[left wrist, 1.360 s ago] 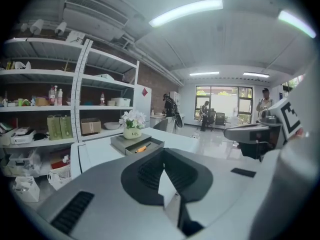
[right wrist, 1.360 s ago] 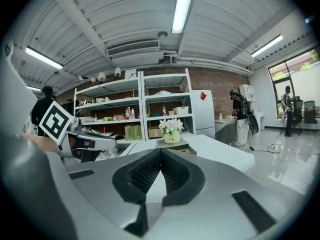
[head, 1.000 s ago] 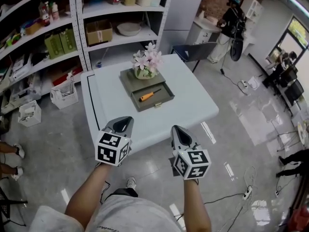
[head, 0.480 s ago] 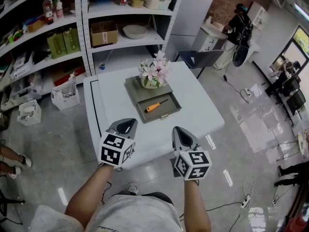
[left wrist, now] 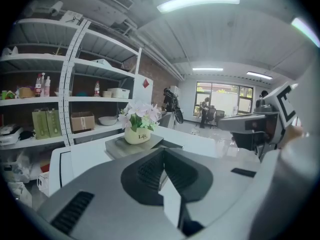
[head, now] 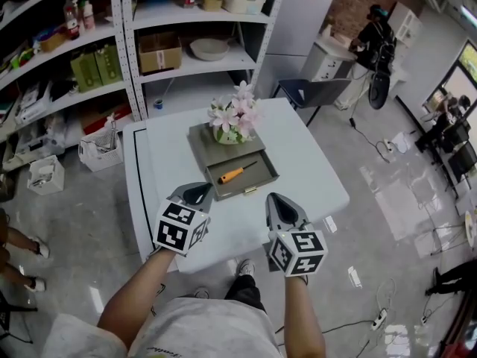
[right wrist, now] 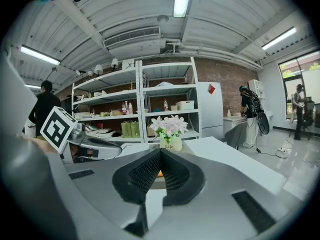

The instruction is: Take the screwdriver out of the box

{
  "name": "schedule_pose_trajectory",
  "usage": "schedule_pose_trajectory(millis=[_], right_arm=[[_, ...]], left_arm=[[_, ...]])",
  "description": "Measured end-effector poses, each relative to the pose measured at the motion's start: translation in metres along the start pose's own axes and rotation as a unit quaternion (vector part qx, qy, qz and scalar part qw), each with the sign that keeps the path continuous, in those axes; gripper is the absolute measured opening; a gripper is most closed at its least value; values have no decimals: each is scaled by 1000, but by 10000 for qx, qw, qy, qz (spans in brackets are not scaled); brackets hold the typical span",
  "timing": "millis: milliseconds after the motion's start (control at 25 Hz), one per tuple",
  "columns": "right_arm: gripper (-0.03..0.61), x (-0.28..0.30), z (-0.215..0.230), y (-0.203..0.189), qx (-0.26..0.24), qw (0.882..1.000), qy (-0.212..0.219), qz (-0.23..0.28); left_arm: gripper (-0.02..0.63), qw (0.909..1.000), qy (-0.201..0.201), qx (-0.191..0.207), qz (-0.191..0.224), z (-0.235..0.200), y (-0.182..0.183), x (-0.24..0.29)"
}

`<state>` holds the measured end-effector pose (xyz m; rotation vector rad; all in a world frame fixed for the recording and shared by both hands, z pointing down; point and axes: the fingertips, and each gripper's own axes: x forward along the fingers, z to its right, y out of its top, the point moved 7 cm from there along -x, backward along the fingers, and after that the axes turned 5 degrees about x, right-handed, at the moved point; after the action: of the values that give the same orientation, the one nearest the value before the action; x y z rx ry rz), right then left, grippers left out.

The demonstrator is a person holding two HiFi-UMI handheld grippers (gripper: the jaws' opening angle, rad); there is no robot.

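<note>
An orange-handled screwdriver (head: 237, 173) lies in the open drawer (head: 262, 181) of a grey box (head: 203, 142) on the white table (head: 313, 170). A pot of pink flowers (head: 235, 118) stands on the box top. My left gripper (head: 200, 193) is shut and empty at the table's near edge, just left of the drawer. My right gripper (head: 277, 203) is shut and empty too, over the near edge, right of the drawer front. In the right gripper view an orange bit of the screwdriver (right wrist: 159, 173) shows past the jaws, below the flower pot (right wrist: 171, 143).
Metal shelves (head: 119, 58) with boxes and bottles stand behind the table. A white basket (head: 99, 149) sits on the floor at the left. A chair (head: 317, 92) is beyond the table's far right corner, and a person (head: 375, 36) stands further off.
Both grippers have come forward from short of the table to its near edge. The box and drawer now lie closer to them.
</note>
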<state>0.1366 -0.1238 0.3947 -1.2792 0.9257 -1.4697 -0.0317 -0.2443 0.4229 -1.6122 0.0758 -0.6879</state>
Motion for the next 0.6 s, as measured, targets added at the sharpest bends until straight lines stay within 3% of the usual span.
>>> schedule_pose_trajectory(millis=[280, 600], right_arm=[[6, 46, 42, 7, -7, 9986, 502, -145], [6, 101, 90, 15, -70, 9919, 1195, -421]], left_arm=[[5, 9990, 150, 45, -421, -2, -2, 48], [26, 9913, 270, 356, -1237, -6, -13, 106]])
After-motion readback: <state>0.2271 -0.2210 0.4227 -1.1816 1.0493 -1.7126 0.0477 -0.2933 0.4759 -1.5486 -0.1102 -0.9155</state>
